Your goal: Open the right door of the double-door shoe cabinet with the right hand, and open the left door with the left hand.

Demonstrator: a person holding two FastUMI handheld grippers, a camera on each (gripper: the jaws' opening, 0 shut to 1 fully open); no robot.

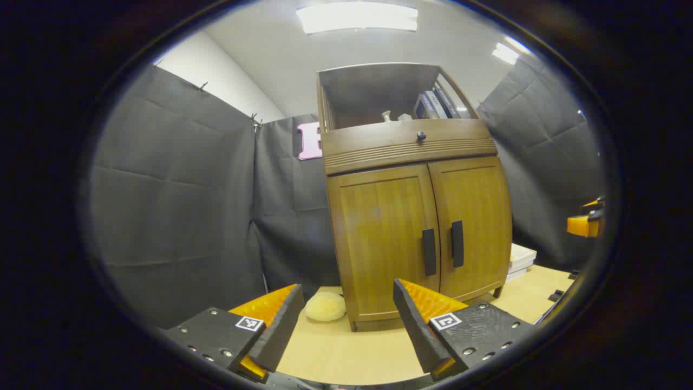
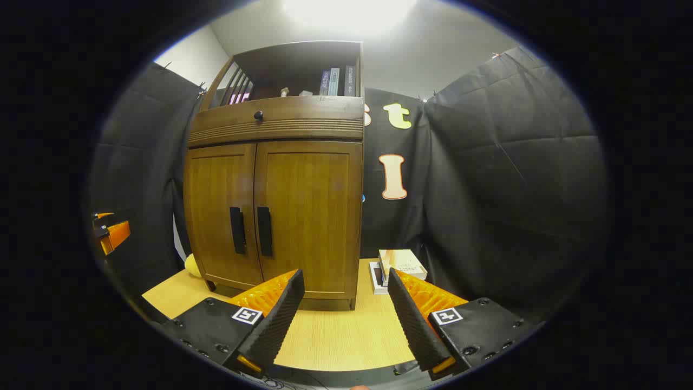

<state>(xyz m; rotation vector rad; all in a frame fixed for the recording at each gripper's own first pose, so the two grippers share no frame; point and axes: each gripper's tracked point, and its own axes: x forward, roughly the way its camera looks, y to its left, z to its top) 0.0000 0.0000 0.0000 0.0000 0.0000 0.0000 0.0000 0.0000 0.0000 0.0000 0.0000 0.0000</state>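
Both grippers, left [image 1: 346, 325] and right [image 2: 342, 319], spread wide, holding nothing, well short of shoe cabinet [image 2: 276, 211] ahead on table [image 2: 335, 336]. Right door [image 2: 308, 216], left door [image 1: 387, 238] closed; nothing done.

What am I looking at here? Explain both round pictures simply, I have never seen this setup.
A person holds two hand-held grippers; each carries a camera looking along its two fingers. The left gripper and the right gripper are both open, holding nothing. Ahead stands a wooden shoe cabinet on a table, with its left door and right door shut. Books lie at one side of it, a pale round thing at the other.
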